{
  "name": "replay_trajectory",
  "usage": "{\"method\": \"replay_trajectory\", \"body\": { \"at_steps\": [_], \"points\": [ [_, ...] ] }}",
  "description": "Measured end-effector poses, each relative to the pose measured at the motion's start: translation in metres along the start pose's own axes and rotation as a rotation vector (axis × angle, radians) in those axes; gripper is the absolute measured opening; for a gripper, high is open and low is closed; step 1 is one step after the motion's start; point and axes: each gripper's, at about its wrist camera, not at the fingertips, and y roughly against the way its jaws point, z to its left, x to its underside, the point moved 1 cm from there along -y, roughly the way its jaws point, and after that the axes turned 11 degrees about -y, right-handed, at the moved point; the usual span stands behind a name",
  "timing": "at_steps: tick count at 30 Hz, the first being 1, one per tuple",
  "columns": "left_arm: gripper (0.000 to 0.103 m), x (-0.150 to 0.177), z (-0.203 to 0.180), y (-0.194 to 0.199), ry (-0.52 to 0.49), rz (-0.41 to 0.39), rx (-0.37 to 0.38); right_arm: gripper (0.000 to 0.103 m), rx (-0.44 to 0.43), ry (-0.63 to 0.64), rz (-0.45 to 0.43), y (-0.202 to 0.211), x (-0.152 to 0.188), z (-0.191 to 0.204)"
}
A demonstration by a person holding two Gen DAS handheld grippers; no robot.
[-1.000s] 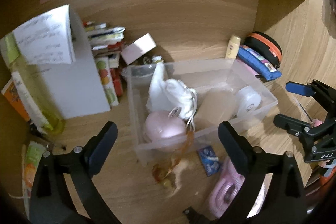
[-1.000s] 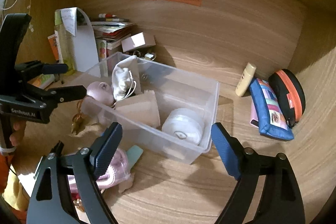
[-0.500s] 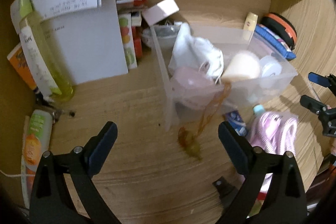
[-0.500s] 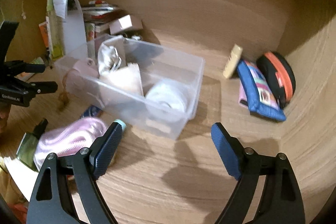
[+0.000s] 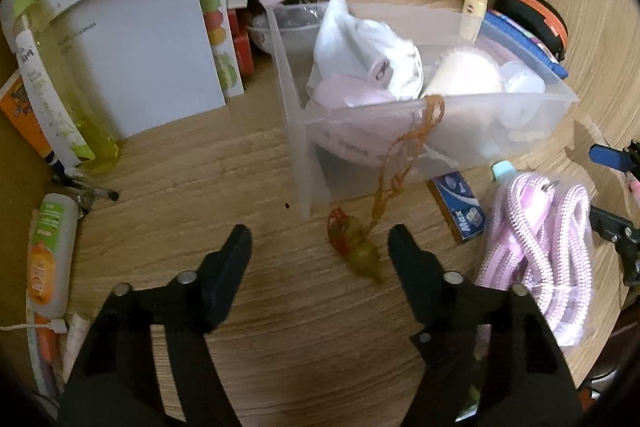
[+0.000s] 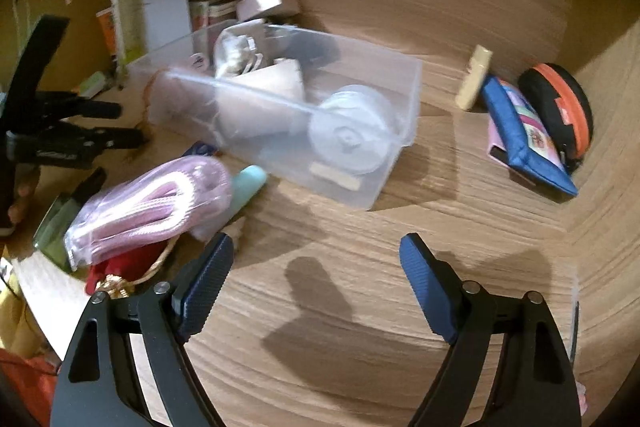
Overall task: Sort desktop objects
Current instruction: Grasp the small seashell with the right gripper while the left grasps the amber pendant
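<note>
A clear plastic bin (image 5: 400, 131) holds a white pouch, a pink item, a beige lump and a white tape roll (image 6: 352, 139). An amber pendant (image 5: 354, 247) lies on the desk in front of the bin, its cord hanging over the rim. My left gripper (image 5: 320, 239) hovers over it. Its jaws are closing, the pendant sits between the fingertips near the right one, and neither pad touches it. My right gripper (image 6: 316, 243) is open over bare wood with nothing between its jaws, which are closing slightly. A bagged pink rope (image 6: 152, 207) lies to its left.
A small blue box (image 5: 460, 207) and a teal-capped tube (image 6: 248, 187) lie by the bin. A blue pencil case (image 6: 524, 131), a black-orange round case (image 6: 560, 103) and a cream tube (image 6: 474, 79) sit at the right wall. A yellow bottle (image 5: 60, 99), white stand and books crowd the left.
Both grippers have sunk toward the desk and tipped downward. The left jaws have narrowed around the spot where the amber pendant lies. The right jaws look much the same.
</note>
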Motion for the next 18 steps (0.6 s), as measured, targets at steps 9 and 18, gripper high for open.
{"method": "replay_trajectory", "body": {
  "at_steps": [9, 18],
  "points": [
    [0.054, -0.003, -0.004, -0.005, 0.020, 0.010, 0.037, 0.060, -0.068, 0.061, 0.074, -0.012, 0.010, 0.020],
    [0.042, -0.007, -0.015, -0.011, -0.015, 0.016, 0.032, 0.054, -0.098, 0.081, 0.094, -0.019, 0.010, 0.032]
  ]
}}
